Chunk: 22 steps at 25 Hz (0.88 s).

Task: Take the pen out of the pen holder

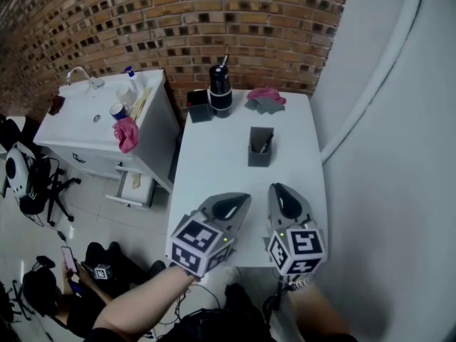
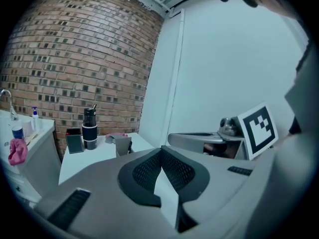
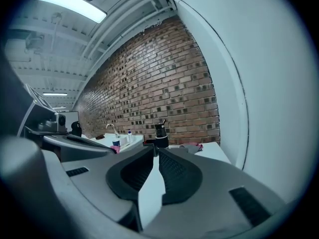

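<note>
Well, over the counter's point(image 1: 214, 169) near edge the left tool point(image 1: 235, 199) is clenched, the right tool point(image 1: 281, 189) barely parted, empty — the pen point(image 1: 265, 145) sits in the pen holder point(image 1: 259, 155) mid-counter, bottle point(image 1: 220, 90) and pink cloth point(image 1: 266, 94) beyond.

worktop point(image 1: 214, 159) is reading smooth matt white, wall point(image 1: 178, 20) showing rough brick, pen holder point(image 1: 260, 154) looking matt grey plastic.

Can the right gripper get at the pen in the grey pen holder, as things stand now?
Probably yes. Only bare white table lies between the right gripper and the grey box-shaped pen holder, and the dark pen leans in its open top. The jaws stand slightly apart.
</note>
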### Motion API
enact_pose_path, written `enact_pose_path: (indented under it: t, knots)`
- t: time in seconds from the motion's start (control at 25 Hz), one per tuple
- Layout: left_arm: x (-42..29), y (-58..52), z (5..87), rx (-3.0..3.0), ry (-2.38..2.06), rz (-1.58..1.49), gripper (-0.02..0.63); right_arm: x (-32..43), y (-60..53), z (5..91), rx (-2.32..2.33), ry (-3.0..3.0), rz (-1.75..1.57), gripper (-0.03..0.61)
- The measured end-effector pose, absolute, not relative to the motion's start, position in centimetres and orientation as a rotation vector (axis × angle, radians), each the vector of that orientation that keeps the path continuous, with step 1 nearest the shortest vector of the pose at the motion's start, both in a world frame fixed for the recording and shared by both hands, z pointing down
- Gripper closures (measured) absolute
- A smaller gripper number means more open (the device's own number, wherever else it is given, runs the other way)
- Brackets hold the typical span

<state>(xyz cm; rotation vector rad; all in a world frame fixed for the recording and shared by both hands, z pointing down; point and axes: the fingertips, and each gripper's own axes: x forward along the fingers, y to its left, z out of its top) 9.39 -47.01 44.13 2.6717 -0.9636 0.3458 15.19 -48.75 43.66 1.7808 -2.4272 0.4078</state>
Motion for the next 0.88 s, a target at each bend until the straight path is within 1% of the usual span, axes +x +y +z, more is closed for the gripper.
enact_pose_path:
  t: [0.28,0.48,0.88]
  knots:
    - [10.3,-52.1,46.6,2.630,-0.963,0.363,0.611,16.1,-54.5,46.8,1.784,-2.385,0.453,0.521]
    - [11.1,-55.2,48.6,2.593,-0.946,0.387,0.611,17.4,-58.6,49.5,1.790,-2.326,0.478,0.489]
    - [11.9,-60.0,51.7,2.542,-0.915,0.404,0.611,18.8,-65.8,53.7,1.796,-2.231,0.520,0.454]
